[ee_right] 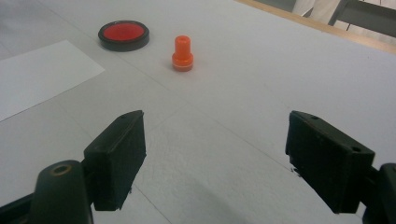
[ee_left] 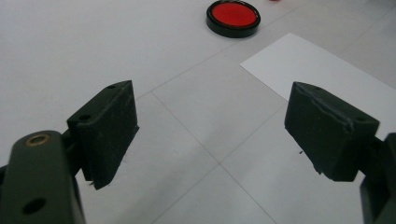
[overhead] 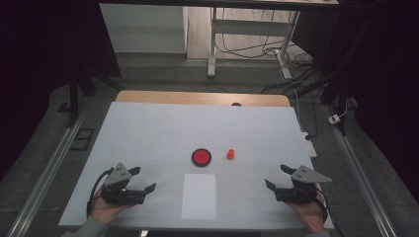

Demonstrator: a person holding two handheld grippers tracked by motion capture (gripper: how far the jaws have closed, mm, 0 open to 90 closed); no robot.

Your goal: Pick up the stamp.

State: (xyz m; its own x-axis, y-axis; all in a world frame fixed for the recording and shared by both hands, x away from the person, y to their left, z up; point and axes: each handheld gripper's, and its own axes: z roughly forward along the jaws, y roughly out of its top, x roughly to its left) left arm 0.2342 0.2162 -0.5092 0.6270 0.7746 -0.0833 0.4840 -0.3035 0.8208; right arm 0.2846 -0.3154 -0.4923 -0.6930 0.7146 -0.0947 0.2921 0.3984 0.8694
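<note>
Currently we hold the left hand-held gripper (overhead: 142, 178) and right hand-held gripper (overhead: 276, 177) wide open and empty, flanking the paper sheet (overhead: 198, 195); the orange stamp (overhead: 230, 154) stands beside the red ink pad (overhead: 201, 157).

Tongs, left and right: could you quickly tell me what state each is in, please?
Left tongs: open, holding nothing.
Right tongs: open, holding nothing.

The high view looks forward and down from above the near edge of the table (overhead: 148, 128). Each gripper view sits low, close over the tabletop, facing away from the person between its own jaws. Both share the red pad (ee_left: 232, 17) and white sheet (ee_right: 37, 74); the small orange stamp (ee_right: 182, 53) is perhaps just clipped at the left one's top edge.
</note>
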